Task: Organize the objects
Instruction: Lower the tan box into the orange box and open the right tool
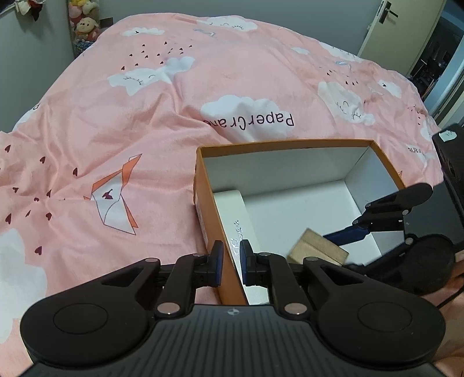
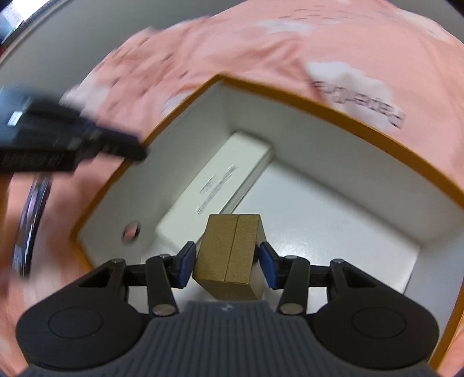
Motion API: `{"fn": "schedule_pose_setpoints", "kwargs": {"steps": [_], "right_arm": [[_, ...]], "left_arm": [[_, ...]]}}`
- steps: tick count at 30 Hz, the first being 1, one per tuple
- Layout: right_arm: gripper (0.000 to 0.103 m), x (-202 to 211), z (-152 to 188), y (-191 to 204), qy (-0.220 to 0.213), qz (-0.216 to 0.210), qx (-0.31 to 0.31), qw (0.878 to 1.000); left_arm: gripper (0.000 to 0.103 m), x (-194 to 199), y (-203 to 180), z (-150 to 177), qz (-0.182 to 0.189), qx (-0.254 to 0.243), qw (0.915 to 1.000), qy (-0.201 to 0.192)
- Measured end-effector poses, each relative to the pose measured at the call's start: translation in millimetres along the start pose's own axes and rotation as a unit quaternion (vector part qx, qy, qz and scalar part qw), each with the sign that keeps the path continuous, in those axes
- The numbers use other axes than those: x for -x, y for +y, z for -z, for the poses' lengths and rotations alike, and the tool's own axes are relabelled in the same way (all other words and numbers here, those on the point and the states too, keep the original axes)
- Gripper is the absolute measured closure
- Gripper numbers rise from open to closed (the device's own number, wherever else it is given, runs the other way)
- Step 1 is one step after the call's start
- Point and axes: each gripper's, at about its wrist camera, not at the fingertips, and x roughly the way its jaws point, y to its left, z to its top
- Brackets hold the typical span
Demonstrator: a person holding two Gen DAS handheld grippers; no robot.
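Observation:
An open orange box (image 1: 207, 185) with a white inside lies on the pink bedcover (image 1: 116, 116). My left gripper (image 1: 232, 258) is shut on the box's left wall near its front corner, one pad on each side of the wall. A flat white carton (image 2: 226, 174) lies inside along that wall. My right gripper (image 2: 227, 265) is shut on a tilted wooden block (image 2: 229, 255) and holds it over the box floor (image 2: 333, 220). In the left wrist view the block (image 1: 316, 249) shows at the box's near right with a blue pad against it. The right wrist view is blurred.
The bedcover with cloud prints spreads to the left and behind the box. Plush toys (image 1: 84, 26) stand at the far left wall. A door (image 1: 385, 17) is at the far right, and a dark object (image 1: 449, 156) stands at the right edge.

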Motion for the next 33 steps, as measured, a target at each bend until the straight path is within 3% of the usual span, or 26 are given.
{"fn": "schedule_pose_setpoints", "kwargs": {"steps": [5, 9, 15, 20, 21, 25, 29, 33], "right_arm": [[0.053, -9.3, 1.3, 5.2, 0.064, -0.070, 0.093, 0.991], [0.053, -14.8, -2.5, 8.0, 0.088, -0.106, 0.141, 0.980], [0.051, -29.3, -14.0, 4.2, 0.137, -0.158, 0.162, 0.964], [0.052, -29.6, -17.2, 2.9, 0.133, -0.166, 0.148, 0.966], [0.053, -26.5, -17.2, 2.3, 0.127, -0.170, 0.142, 0.967], [0.082, -20.9, -20.8, -2.4, 0.097, -0.179, 0.106, 0.973], [0.087, -27.2, -21.4, -5.8, 0.089, -0.164, 0.070, 0.980], [0.090, -32.6, -16.1, -0.6, 0.105, -0.191, 0.069, 0.974]], "left_arm": [[0.088, -1.1, -2.4, 5.0, 0.001, -0.002, 1.0000, 0.006], [0.088, -4.6, -2.5, 8.0, 0.000, -0.002, 0.9999, 0.014], [0.088, -5.4, -1.0, 8.4, 0.001, 0.001, 0.9999, 0.017], [0.088, -4.9, -0.3, 7.1, 0.001, 0.002, 0.9999, 0.015], [0.088, -4.8, -0.4, 6.7, 0.001, 0.002, 0.9999, 0.014], [0.088, -3.3, -0.7, 6.6, 0.004, 0.003, 0.9999, 0.013], [0.088, -4.1, -0.3, 6.2, 0.005, 0.006, 0.9999, 0.015], [0.088, -3.8, -0.3, 5.3, 0.007, 0.004, 0.9998, 0.019]]}}
